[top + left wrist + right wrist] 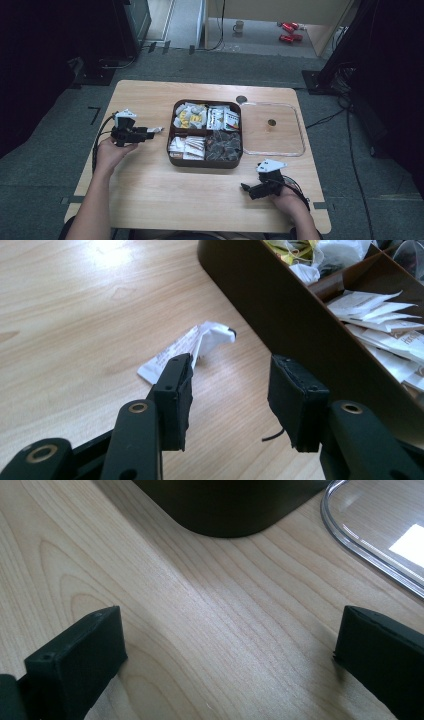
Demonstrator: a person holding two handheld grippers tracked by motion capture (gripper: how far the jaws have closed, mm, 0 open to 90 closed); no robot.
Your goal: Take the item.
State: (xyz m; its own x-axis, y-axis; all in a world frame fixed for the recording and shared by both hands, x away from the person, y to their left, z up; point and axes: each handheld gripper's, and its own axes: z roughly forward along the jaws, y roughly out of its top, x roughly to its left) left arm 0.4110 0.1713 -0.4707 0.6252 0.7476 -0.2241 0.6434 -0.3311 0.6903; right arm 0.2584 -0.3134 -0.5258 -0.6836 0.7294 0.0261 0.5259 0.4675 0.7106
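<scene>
Currently left gripper (pixel 230 390) jaws seen half open, nothing gripped; white packet (pixel 192 347) lay on table (pixel 150 185) just beside brown tray (pixel 280 315); right gripper (pixel 227 650) wide open, empty; packet likely pushed flat against tray wall if approached shallow

Place: a recording studio or lab corner, not a home
Floor: grey carpet tiles (pixel 45 165); cables (pixel 327 119) trailing across them
Surroundings: black curtains (pixel 35 60); a stand base (pixel 315 80)
Work surface: a small light wooden table (pixel 150 190) set alone
Stray items: a mug (pixel 239 26) and red objects (pixel 289 31) on the floor
</scene>
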